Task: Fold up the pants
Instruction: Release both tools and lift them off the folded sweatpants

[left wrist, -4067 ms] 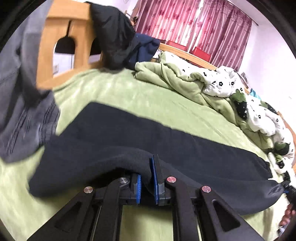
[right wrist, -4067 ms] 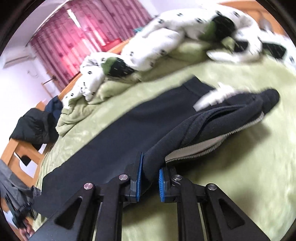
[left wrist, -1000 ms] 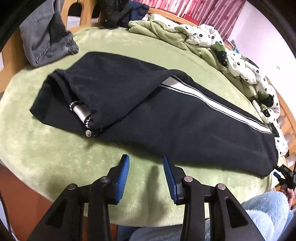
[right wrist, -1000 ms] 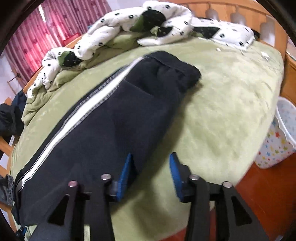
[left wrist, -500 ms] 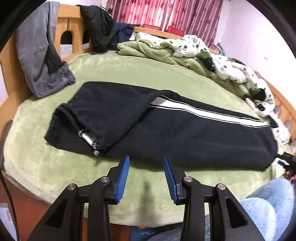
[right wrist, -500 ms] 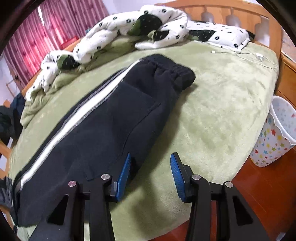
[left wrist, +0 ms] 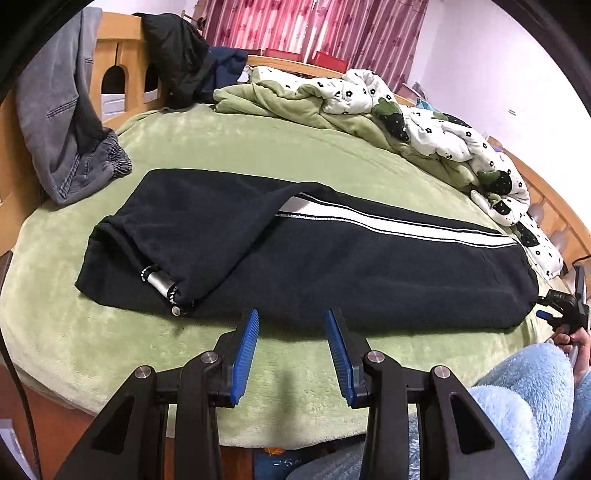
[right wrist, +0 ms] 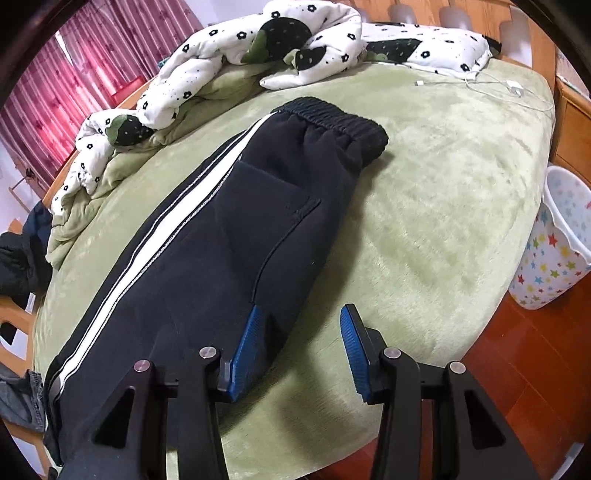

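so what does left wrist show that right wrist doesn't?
Left wrist only: grey jeans draped over the wooden footboard, and the pants' cuff end.

Right wrist only: star-patterned white bin, white charging cable, elastic waistband.

Both: black white-striped pants flat on green blanket; left gripper and right gripper open, empty.

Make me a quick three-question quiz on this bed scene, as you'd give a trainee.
1. True or false: the black pants lie folded lengthwise on the green blanket.
2. What are the left gripper and right gripper holding? A) pants B) nothing C) a quilt
3. Which end of the pants shows far from the camera in the right wrist view?

Key: 1 true. 2 B, both sets of jaws stand open. 3 the elastic waistband.
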`<state>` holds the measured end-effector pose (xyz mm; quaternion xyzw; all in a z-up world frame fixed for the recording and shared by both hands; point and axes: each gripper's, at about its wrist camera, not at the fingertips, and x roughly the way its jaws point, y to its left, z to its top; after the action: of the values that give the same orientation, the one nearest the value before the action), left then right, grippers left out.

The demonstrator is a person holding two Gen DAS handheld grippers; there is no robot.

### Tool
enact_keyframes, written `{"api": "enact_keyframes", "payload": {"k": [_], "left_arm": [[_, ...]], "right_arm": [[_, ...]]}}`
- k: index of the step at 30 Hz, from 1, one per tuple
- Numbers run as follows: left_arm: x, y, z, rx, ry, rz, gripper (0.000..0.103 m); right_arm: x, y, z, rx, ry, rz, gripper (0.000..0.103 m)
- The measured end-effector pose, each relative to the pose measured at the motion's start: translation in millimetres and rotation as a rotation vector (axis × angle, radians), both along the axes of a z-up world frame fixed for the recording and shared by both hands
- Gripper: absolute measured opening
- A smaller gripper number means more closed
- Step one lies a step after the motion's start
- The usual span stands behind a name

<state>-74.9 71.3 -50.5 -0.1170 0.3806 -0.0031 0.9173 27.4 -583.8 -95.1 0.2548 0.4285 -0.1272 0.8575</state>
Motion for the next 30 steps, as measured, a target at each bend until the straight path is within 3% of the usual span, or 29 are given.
{"api": "enact_keyframes", "payload": {"k": [19, 30], "left_arm": [[5, 16, -11, -0.046, 0.04, 0.014, 0.036], [10, 11, -7, -0.019, 0.056, 0.017, 0.036]], "right_arm": [[22, 24, -13, 0.005, 0.03, 0.004, 0.045], [35, 38, -36, 0.001, 0.057, 0.036, 0.051]]}}
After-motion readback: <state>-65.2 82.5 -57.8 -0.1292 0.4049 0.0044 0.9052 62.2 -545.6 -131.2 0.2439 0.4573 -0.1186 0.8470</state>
